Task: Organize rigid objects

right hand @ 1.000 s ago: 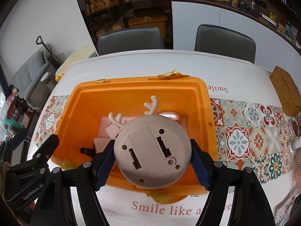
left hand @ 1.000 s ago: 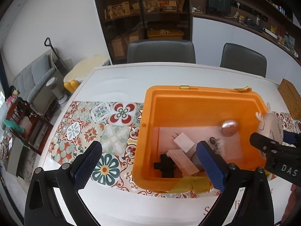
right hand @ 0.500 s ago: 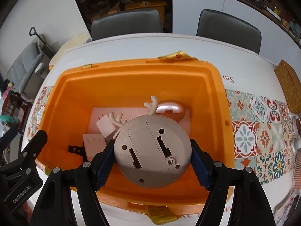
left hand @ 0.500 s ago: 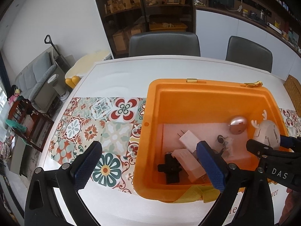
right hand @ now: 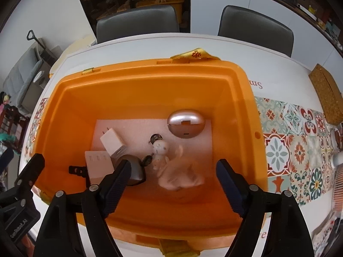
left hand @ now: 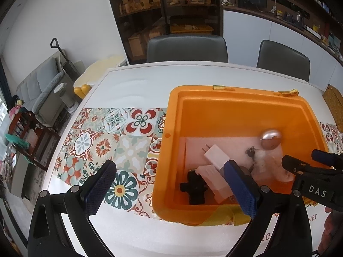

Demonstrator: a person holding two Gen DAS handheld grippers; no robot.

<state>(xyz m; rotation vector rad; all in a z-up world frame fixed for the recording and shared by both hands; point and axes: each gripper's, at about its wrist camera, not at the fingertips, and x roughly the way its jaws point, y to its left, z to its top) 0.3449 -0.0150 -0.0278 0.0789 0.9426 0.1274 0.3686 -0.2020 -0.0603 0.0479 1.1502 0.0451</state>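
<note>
An orange bin sits on the white table. My right gripper hangs over its near right part. Its jaws are opening and the pads touch nothing. Below them a beige round antlered toy shows as a blur on the bin floor, also blurred in the left wrist view. Also in the bin are a pink-silver oval case, a white charger, a white block, a small figurine and a dark round piece. My left gripper is open across the bin's left wall, holding nothing.
A patterned tile runner lies under the bin, running left and right. A woven box stands at the table's right edge. Two grey chairs are at the far side. A yellow strap hangs over the bin's near rim.
The right gripper sank toward the bin with the antlered toy clamped, then its jaws spread and the toy dropped to the bin floor. The left gripper stayed put.
</note>
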